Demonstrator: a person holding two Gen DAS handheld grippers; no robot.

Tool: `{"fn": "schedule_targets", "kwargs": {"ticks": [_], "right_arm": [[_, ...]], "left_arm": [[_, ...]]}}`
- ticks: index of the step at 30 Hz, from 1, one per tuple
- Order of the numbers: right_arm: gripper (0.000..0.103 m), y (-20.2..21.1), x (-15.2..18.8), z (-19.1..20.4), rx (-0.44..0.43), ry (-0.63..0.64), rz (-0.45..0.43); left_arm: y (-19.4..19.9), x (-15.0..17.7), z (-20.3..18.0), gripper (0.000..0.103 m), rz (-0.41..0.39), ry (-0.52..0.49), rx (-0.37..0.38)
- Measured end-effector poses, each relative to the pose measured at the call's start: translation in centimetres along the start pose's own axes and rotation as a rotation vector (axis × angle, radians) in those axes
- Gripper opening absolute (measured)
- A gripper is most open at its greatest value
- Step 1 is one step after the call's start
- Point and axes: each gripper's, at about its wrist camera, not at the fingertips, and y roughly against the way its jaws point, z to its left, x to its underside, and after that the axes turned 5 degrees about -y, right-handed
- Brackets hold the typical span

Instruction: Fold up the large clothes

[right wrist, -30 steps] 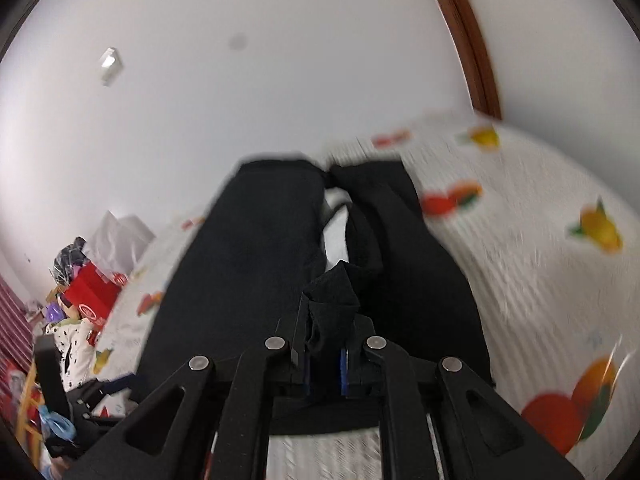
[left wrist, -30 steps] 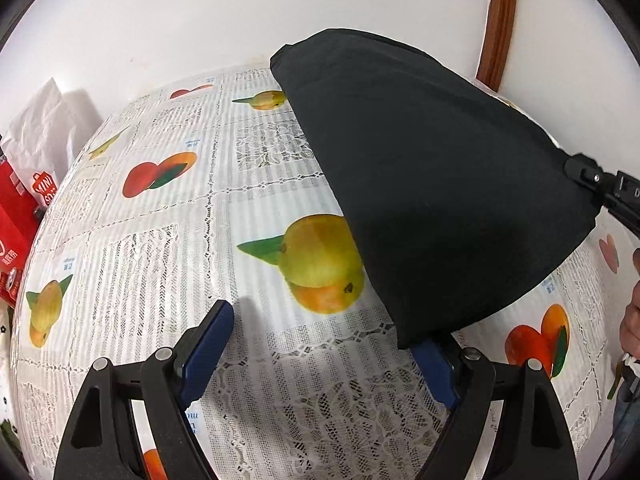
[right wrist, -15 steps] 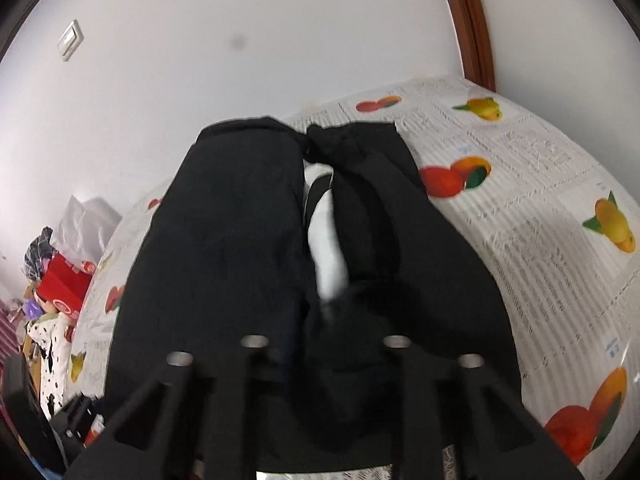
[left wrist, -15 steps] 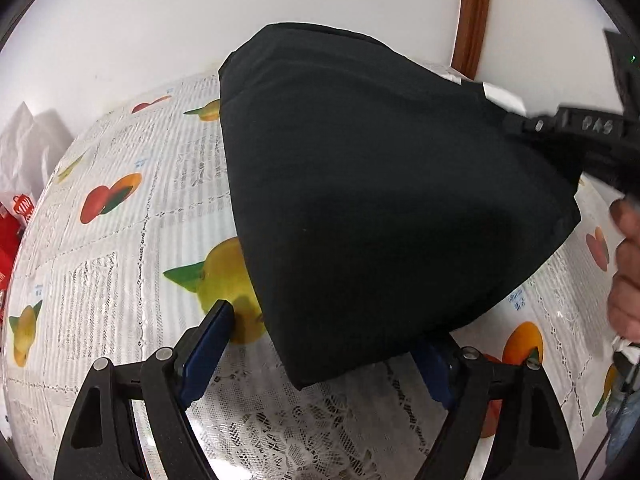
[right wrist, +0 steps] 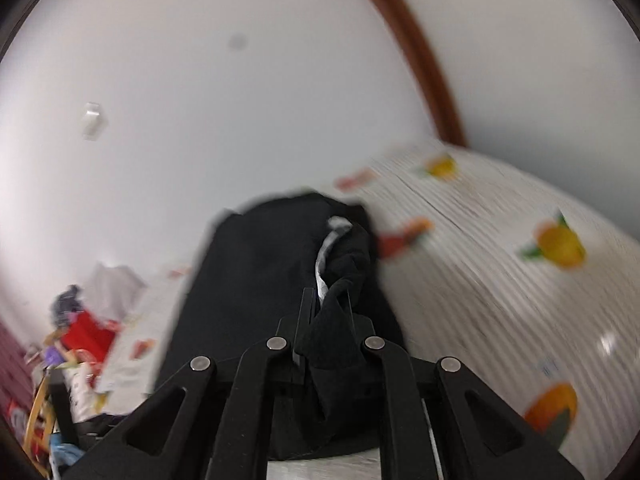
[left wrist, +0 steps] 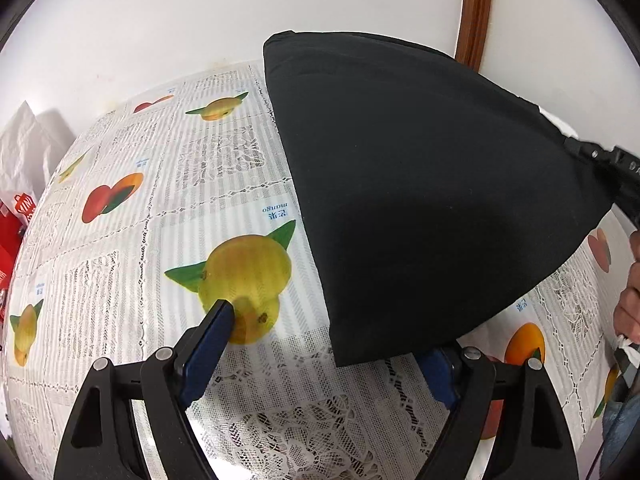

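A large black garment [left wrist: 420, 184] lies partly folded on the fruit-print tablecloth [left wrist: 168, 208], its right side lifted. My left gripper [left wrist: 328, 344] is open and low over the cloth; the garment's near corner hangs over its right finger [left wrist: 436, 372], its left finger [left wrist: 208, 344] is bare. My right gripper [right wrist: 326, 312] is shut on a bunched edge of the black garment [right wrist: 260, 280] and holds it up; it also shows at the right edge of the left wrist view [left wrist: 612, 172]. A white patch [right wrist: 326, 256] shows inside the fold.
White wall and a brown wooden frame [left wrist: 474, 12] stand behind the table. A white bag [left wrist: 28, 148] and red packaging [left wrist: 16, 216] sit at the table's left end. Cluttered items [right wrist: 76, 332] lie beyond the table's left side. A hand [left wrist: 630, 292] shows at right.
My right gripper has pulled the garment's edge back to the right and up, uncovering the yellow fruit print. My left gripper stayed open and low over the cloth.
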Motion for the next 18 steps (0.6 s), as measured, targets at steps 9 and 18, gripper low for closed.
{"fn": "schedule_targets", "kwargs": {"ticks": [9, 18], "right_arm": [[0.041, 1.1, -0.4, 0.3, 0.113, 0.122, 0.057], [0.047, 6.1, 0.7, -2.3, 0.218, 0.263, 0.148]], "left_arm": [[1.1, 0.8, 1.0, 0.081, -0.017, -0.004, 0.046], [3.0, 2.0, 0.9, 0.061, -0.062, -0.004, 0.108]]}}
